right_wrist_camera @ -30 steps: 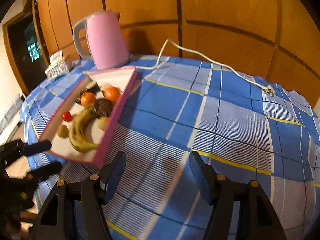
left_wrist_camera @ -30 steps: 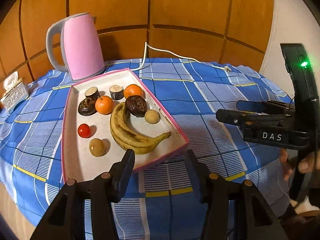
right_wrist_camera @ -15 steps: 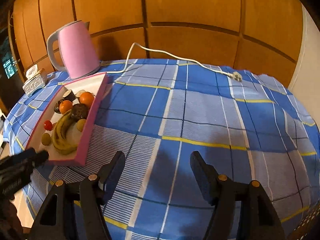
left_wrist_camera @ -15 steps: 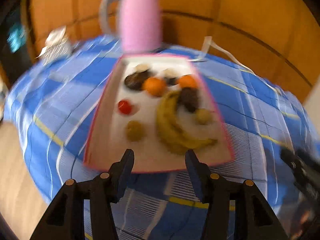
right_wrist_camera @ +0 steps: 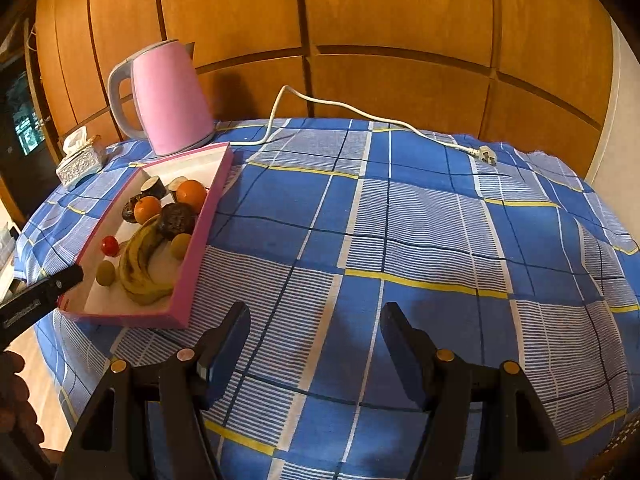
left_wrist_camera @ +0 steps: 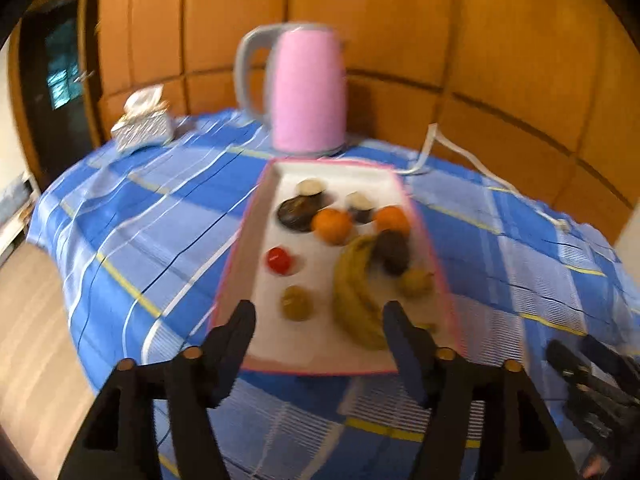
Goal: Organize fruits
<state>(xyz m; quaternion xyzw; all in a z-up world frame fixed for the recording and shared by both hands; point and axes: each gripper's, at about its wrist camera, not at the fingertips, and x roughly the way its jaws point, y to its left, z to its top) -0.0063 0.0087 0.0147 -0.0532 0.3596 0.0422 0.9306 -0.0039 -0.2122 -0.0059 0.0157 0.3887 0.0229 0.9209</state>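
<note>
The left gripper (left_wrist_camera: 316, 320), jaws just opened wide and empty, faces the tray (left_wrist_camera: 260, 216) at twelve o'clock, approaching the bananas (left_wrist_camera: 356, 292). The right gripper (right_wrist_camera: 316, 328) hangs open, empty. Next: pick one fruit and descend.

Tablecloth (right_wrist_camera: 420, 220): blue check, yellow lines. Kettle (right_wrist_camera: 170, 96): pink. Tray (right_wrist_camera: 208, 216): pink rim. Bananas (right_wrist_camera: 138, 264): yellow, at 9 o'clock.
</note>
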